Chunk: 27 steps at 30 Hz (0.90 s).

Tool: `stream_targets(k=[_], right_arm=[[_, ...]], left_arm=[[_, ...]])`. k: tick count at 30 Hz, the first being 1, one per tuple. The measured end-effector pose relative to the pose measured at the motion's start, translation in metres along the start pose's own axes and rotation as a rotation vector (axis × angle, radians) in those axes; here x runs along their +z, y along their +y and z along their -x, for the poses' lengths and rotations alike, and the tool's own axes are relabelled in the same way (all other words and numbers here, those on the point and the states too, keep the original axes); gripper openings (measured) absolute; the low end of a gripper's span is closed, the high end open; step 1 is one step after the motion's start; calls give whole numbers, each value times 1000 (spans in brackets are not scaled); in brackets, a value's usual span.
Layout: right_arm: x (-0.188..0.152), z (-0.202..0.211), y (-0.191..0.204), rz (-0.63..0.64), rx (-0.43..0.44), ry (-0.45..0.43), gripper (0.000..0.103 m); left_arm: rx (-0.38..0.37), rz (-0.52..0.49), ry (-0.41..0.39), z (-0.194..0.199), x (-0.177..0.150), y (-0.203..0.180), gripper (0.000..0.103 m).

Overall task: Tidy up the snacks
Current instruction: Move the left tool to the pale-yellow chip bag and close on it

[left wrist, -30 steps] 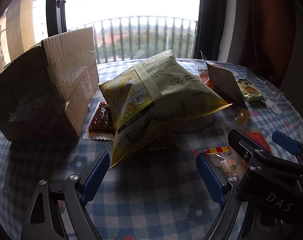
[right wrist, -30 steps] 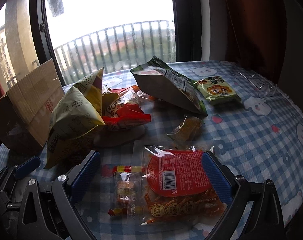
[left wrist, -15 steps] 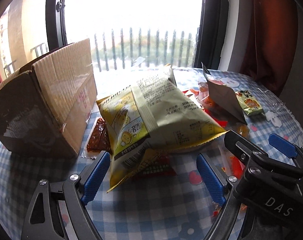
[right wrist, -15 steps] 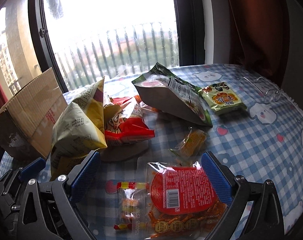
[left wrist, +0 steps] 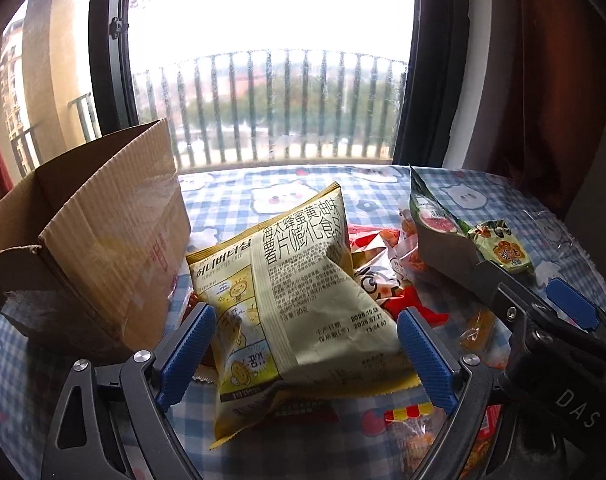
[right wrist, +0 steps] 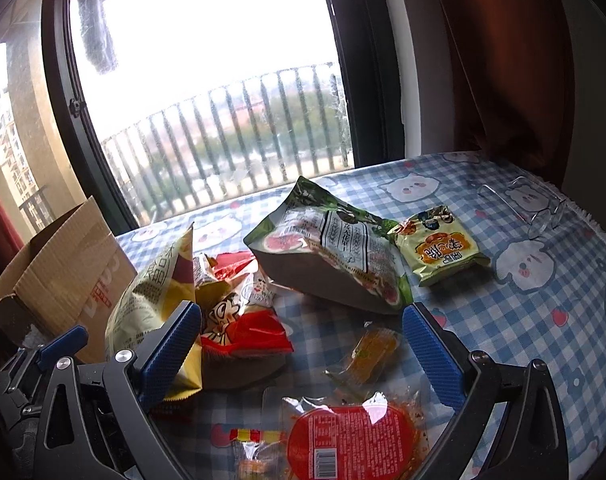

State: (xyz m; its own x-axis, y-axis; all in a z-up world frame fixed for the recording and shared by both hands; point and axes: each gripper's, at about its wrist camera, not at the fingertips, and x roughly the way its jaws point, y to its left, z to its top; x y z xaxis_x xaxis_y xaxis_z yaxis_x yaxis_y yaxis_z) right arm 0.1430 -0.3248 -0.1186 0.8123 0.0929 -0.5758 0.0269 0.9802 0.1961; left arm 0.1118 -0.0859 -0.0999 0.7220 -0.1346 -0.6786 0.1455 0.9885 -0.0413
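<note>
The left gripper (left wrist: 305,354) was spread wide around the yellow chip bag (left wrist: 299,312), its pads not yet pressing, probably to carry it into the cardboard box (left wrist: 103,240) just beside. The right gripper (right wrist: 299,354) was also released and empty above the red-label packet (right wrist: 351,440); whether it touched anything I could not tell.
</note>
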Motion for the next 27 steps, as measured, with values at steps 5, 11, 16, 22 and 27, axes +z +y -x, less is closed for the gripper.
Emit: stream_targets(k=[5,11,16,22,27], right_arm=[[13,-10,-7,-22,-2,2,101],[7,-35,-21,-60,-39,64,101],[-5,-52,-30,-54,-94,133,87],[-22,-74,-41,-74,-116,244,67],[-26,-77,-36,-42,-125,253,43]], left_arm=[[44,2,12,-16,14,-2,100],[87,42,102,-44,10,5,100],[101,-21,127,-56,-7,-13,101],[150,-99,76,-59,-17,-28,103],[163,-129,71,-61,-17,-28,102]])
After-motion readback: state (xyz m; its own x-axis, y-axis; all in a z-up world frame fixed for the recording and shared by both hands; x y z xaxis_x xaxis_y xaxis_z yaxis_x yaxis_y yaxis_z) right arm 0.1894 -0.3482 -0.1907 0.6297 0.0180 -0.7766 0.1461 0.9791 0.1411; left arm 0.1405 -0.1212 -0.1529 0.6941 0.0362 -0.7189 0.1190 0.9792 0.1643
